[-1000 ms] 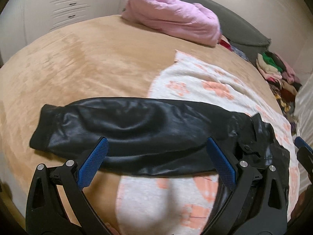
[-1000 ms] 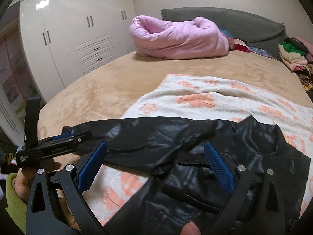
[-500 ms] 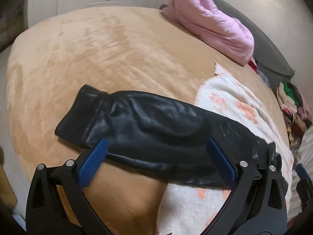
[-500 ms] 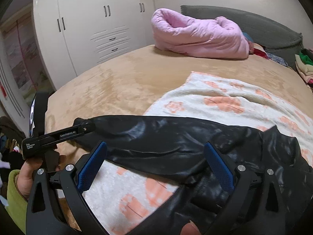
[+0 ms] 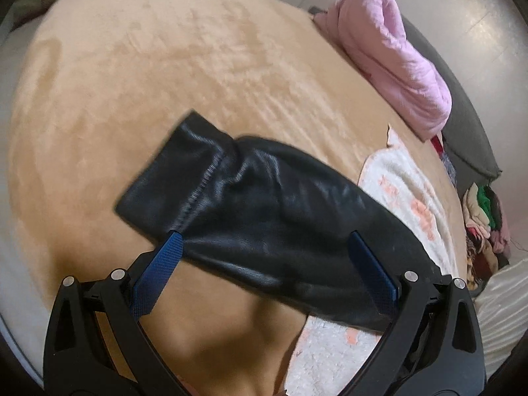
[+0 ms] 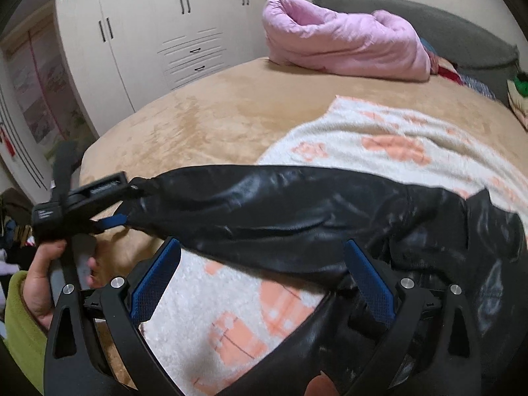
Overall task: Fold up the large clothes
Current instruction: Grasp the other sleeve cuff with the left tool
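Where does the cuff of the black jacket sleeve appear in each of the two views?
Left wrist view: the cuff lies left of centre on the tan bed cover, just beyond the open left gripper.
Right wrist view: the cuff is at the left, beside the left gripper's tip.
Shared landmark: the pink quilt.

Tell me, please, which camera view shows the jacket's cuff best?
The left wrist view: the cuff lies whole and unobstructed on the bed, stitched seam visible. In the right wrist view the left gripper hides the sleeve's end.
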